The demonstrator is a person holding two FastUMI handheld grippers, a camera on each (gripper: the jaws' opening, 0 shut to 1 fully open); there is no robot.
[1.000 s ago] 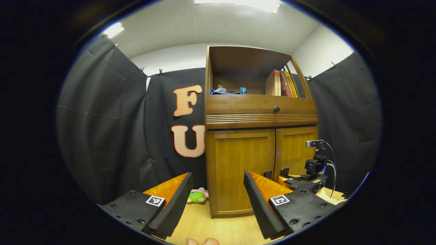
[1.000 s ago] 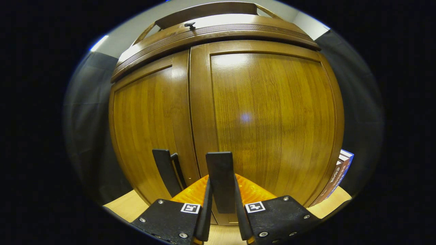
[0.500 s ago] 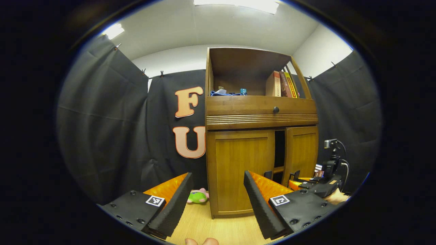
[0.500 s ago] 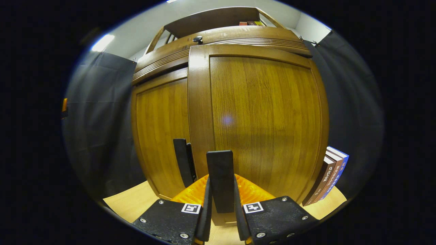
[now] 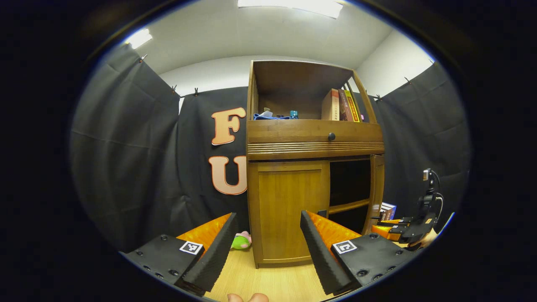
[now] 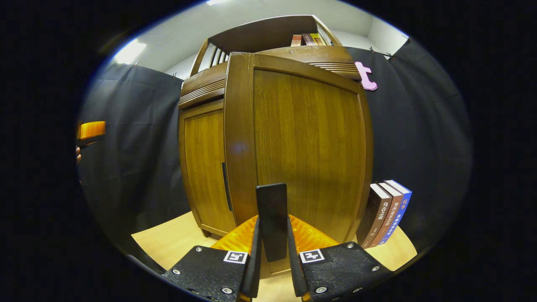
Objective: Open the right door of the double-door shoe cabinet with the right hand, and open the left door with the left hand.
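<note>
The brown wooden double-door shoe cabinet (image 5: 312, 167) is being shown standing on the pale wood-grain floor (image 5: 272, 281) against the black cloth wall. Its right door (image 6: 302, 147) is being held swung well outward, edge-on in the left gripper view, so that the dark interior with a wooden shelf board (image 5: 348, 205) is being exposed. The right gripper (image 6: 272, 235) is being kept pressed together on the flat dark upright handle (image 6: 272, 218) of that door, both fingers being clamped on it. The first half of the task is judged to be largely done, though the door could be swung wider.

The left door (image 5: 287, 214) is being shown flush and closed; its dark slim handle (image 6: 226, 186) is being glimpsed along its inner edge in the right gripper view. The left gripper (image 5: 266, 243) is being held spread wide, well apart from the cabinet and gripping nothing. The approach to that handle, the pinch and the pull are judged to be left.

Around the cabinet, a green and pink plush toy (image 5: 240, 241) is being seen on the floor beside the left corner, and a row of upright books (image 6: 386, 212) just beside the right side, behind the opened door. More books (image 5: 340, 105) and a small blue item (image 5: 272, 115) are being kept on the open top shelf, above a drawer with a round dark knob (image 5: 331, 136). Nothing is being seen lying in the left door's swing path; the toy is judged to be clear of it.
</note>
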